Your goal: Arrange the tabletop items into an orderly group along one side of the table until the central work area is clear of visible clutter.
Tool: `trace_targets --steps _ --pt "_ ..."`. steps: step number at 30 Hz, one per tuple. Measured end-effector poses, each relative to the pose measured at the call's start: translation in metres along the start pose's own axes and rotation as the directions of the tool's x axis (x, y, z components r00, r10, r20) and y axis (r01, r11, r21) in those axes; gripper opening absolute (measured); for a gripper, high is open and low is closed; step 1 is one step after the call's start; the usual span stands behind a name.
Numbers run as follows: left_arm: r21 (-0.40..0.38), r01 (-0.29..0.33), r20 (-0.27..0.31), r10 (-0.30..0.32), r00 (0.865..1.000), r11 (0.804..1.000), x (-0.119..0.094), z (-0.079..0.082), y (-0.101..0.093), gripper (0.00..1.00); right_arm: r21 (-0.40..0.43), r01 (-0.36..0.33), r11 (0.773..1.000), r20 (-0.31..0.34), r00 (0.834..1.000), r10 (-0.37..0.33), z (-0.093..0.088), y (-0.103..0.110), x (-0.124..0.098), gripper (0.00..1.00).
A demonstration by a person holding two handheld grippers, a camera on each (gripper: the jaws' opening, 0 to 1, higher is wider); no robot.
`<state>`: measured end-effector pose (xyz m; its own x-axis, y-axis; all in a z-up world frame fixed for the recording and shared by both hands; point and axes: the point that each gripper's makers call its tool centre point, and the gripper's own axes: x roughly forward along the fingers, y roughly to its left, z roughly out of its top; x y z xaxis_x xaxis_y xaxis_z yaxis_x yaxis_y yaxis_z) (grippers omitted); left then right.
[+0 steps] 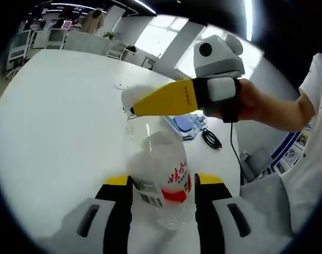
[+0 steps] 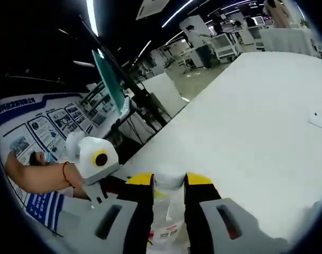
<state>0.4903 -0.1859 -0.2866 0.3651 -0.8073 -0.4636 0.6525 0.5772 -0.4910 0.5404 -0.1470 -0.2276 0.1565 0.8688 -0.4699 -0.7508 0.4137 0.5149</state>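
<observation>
Bottle (image 1: 163,174), clear thin plastic, looks light, crushable, slippery: left tool (image 1: 163,182) grips its labelled body, right tool (image 2: 168,182) clamps its cap end.

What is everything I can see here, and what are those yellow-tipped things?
Plastic bottle: one, clear, red and white label, white cap, held upright over the table by both tools.
Table: one, white, wide.
Blue item: one, far table edge; kind unclear.
Cable: one, black, beside the blue item.
Left tool: one, black and yellow jaws, closed on the bottle's body.
Right tool: one, yellow-tipped jaws, closed at the bottle's cap.
Hand: one, holding the right tool.
</observation>
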Motion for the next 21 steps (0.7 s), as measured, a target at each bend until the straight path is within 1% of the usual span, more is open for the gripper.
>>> trace_targets --steps 1,3,4,8,11,15,18,20,21 --pt "-0.003 0.014 0.010 -0.014 1.000 1.000 -0.001 0.001 -0.003 0.44 -0.019 0.001 1.000 0.004 1.000 -0.001 0.000 0.004 -0.001 0.19" --pt "0.035 0.017 0.002 -0.017 1.000 0.999 -0.003 0.000 -0.005 0.44 -0.035 0.017 0.999 0.009 1.000 -0.017 -0.001 0.009 -0.003 0.19" --pt "0.031 0.013 0.001 -0.013 1.000 0.999 -0.003 0.000 -0.006 0.44 -0.046 0.030 0.999 0.012 0.999 -0.029 -0.001 0.011 -0.004 0.19" --pt "0.050 0.013 0.010 -0.013 1.000 0.999 -0.007 -0.002 -0.010 0.43 -0.104 0.042 0.994 0.026 0.999 -0.040 -0.003 0.024 -0.007 0.19" --pt "0.068 0.010 0.004 -0.010 1.000 0.998 -0.010 -0.003 -0.014 0.42 -0.155 0.059 0.986 0.037 0.998 -0.054 -0.002 0.028 -0.009 0.18" --pt "0.085 0.000 0.004 -0.001 1.000 0.996 -0.012 -0.003 -0.015 0.41 -0.180 0.078 0.981 0.059 0.996 -0.068 -0.002 0.035 -0.011 0.18" --pt "0.099 -0.005 0.011 0.004 1.000 0.995 -0.014 -0.001 -0.015 0.41 -0.230 0.107 0.967 0.083 0.992 -0.090 -0.001 0.040 -0.014 0.18" --pt "0.093 -0.008 0.016 0.006 1.000 0.996 -0.016 0.002 -0.015 0.40 -0.260 0.118 0.958 0.100 0.990 -0.094 0.000 0.045 -0.017 0.18" --pt "0.113 -0.012 0.016 0.011 1.000 0.994 -0.017 0.003 -0.015 0.40 -0.272 0.123 0.954 0.108 0.989 -0.097 0.001 0.047 -0.018 0.18"
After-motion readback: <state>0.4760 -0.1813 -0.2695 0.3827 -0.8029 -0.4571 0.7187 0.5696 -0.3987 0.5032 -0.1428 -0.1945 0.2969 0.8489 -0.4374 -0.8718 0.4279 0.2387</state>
